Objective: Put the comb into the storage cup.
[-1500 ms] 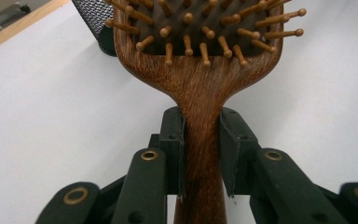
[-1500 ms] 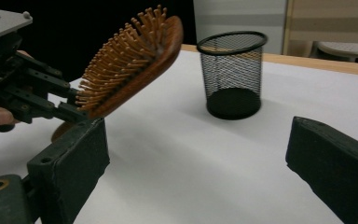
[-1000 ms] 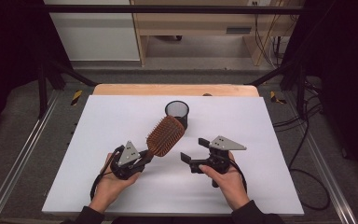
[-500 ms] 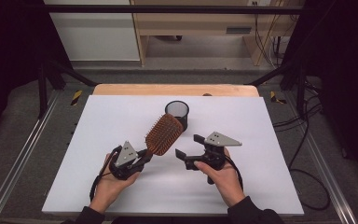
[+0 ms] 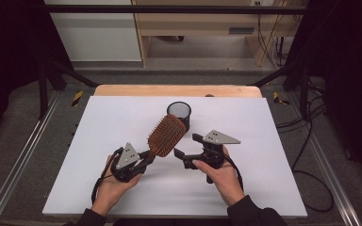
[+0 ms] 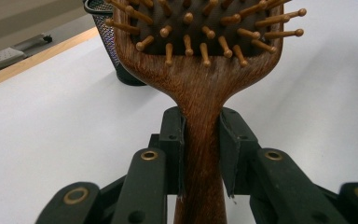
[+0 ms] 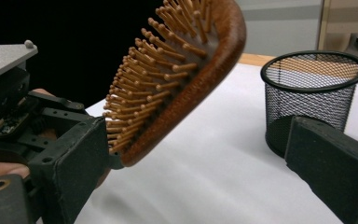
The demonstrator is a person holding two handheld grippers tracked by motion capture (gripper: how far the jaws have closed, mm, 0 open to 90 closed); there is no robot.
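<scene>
While clamped by its handle between the left gripper [image 5: 147, 157] fingers, hairbrush [image 5: 166, 135] head just beside the wide right gripper [image 5: 188, 146] fingers.

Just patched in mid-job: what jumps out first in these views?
A brown wooden paddle hairbrush with peg bristles, raised over the middle of the white table, its handle clamped in the left claw. Just behind it stands a black wire-mesh cup. The right claw is open, close beside the brush head.

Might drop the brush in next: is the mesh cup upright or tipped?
Upright. The mesh cup stands on its base on the table, round rim on top and open mouth upward.
</scene>
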